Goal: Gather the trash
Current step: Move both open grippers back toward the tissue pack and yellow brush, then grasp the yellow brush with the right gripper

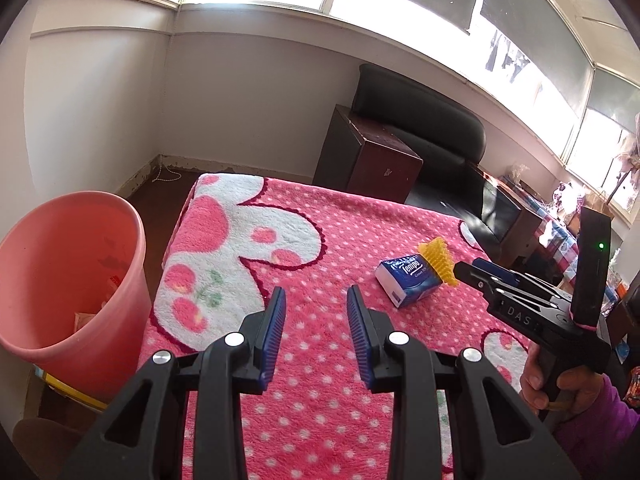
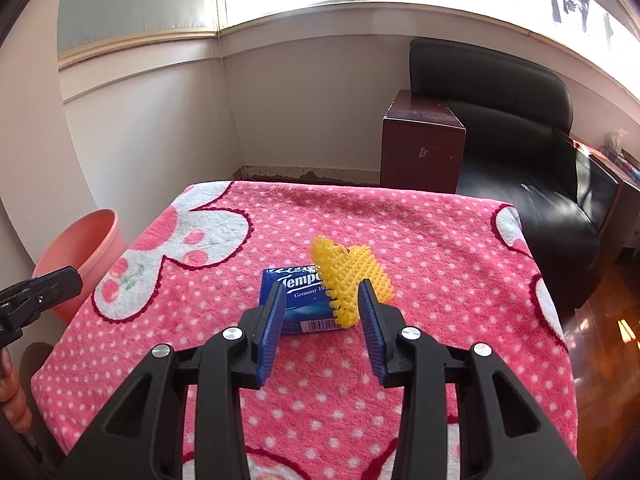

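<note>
A blue Tempo tissue pack (image 2: pixel 298 300) lies on the pink dotted blanket (image 2: pixel 420 232), with a yellow spiky mesh piece (image 2: pixel 348 276) leaning on its right end. My right gripper (image 2: pixel 322 300) is open, its fingers on either side of the pack's near end and the mesh's lower edge. In the left wrist view the pack (image 1: pixel 408 286) and mesh (image 1: pixel 436 260) lie to the right, with the right gripper (image 1: pixel 466 272) beside them. My left gripper (image 1: pixel 316 304) is open and empty above the blanket (image 1: pixel 320 240). A pink bin (image 1: pixel 60 280) stands left of the table.
The bin also shows at the left edge in the right wrist view (image 2: pixel 80 248), with scraps of paper inside it. A black sofa (image 2: pixel 520 128) and a dark wooden cabinet (image 2: pixel 420 140) stand behind the table. Cluttered shelves (image 1: pixel 560 232) lie far right.
</note>
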A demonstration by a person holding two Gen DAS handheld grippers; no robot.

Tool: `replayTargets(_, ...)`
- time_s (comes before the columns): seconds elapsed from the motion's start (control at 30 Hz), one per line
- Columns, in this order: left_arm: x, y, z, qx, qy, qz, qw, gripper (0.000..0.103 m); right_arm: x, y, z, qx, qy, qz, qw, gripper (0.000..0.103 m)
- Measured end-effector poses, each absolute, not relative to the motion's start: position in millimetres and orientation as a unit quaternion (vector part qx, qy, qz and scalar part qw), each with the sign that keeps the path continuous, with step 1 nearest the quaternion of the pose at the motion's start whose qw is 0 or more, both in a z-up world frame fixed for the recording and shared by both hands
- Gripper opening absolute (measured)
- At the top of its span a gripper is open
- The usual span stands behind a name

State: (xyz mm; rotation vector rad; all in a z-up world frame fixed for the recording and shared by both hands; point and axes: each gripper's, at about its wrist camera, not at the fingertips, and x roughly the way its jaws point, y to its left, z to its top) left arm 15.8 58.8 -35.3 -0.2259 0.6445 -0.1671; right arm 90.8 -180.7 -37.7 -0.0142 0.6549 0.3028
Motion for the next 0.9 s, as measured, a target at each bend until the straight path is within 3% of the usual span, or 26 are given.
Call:
replayTargets(0.13, 22, 55, -37, -0.107, 0.324, -0.095, 0.935, 0.033, 111, -174, -50, -0.019, 0.344, 0.134, 0.929, 0.038)
replayTargets(0.2, 26, 52, -37, -0.097, 0.325, -0.104, 0.935, 0.046, 119, -176, -55, -0.013, 0.357, 0.124, 0.926, 0.038)
replayTargets(0.27, 33, 45, -37, -0.085, 0.327, -0.113, 0.935, 0.046, 123, -182, -58, 0.007, 0.367, 0.12, 0.923, 0.037)
replayTargets(0.33, 40, 38, -37, -0.074, 0.329, -0.128, 0.933, 0.046, 125, -190, -61, 0.027, 0.377, 0.117, 0.918, 0.015)
replayTargets(0.4, 50, 29, -38, -0.063, 0.335, -0.146, 0.929, 0.046, 126, -202, -63, 0.052, 0.382, 0.115, 0.915, 0.01)
replayTargets(0.57, 76, 3, -41, -0.032, 0.347, -0.193, 0.917, 0.046, 112, -231, -57, 0.091, 0.363, 0.094, 0.923, 0.009)
replayTargets(0.73, 109, -25, -49, -0.007, 0.366, -0.236, 0.9, 0.053, 100, -252, -57, 0.11, 0.351, 0.075, 0.927, 0.009)
replayTargets(0.9, 149, -38, -56, -0.037, 0.39, -0.262, 0.882, 0.053, 95, -259, -56, 0.122, 0.344, 0.079, 0.928, 0.009)
